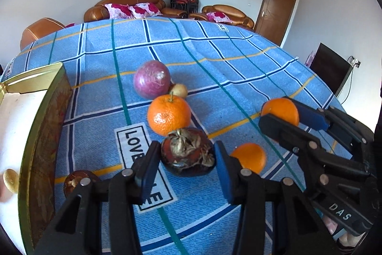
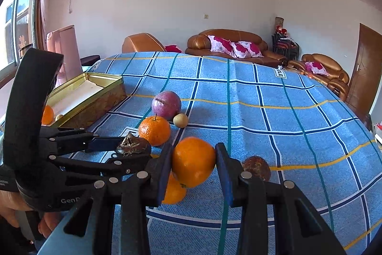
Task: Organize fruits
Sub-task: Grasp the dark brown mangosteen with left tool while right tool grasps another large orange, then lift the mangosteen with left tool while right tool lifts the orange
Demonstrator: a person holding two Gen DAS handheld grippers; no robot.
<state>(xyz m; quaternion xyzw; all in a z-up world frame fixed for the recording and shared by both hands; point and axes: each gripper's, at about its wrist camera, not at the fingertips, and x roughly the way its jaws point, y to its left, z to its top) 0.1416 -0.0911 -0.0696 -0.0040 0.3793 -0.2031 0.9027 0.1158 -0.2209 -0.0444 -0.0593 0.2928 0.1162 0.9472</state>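
My left gripper [image 1: 186, 169] is shut on a dark mangosteen [image 1: 187, 154], seen from the side in the right wrist view [image 2: 132, 146]. My right gripper [image 2: 193, 166] is shut on an orange [image 2: 193, 160], also visible in the left wrist view [image 1: 280, 111]. On the blue checked cloth lie a stemmed orange [image 1: 169, 115], a purple onion [image 1: 151, 79], a small yellowish fruit [image 1: 179, 90], another orange [image 1: 249, 157] and a second brown mangosteen [image 2: 256, 167]. A gold tin box [image 2: 100, 97] at the left holds an orange [image 2: 47, 114] and a small yellow fruit [image 1: 10, 179].
The table [image 2: 262, 99] is covered by the blue cloth and falls away at the far and right edges. Brown sofas [image 2: 229, 42] with floral cushions stand behind it. A door [image 2: 365, 68] is at the right.
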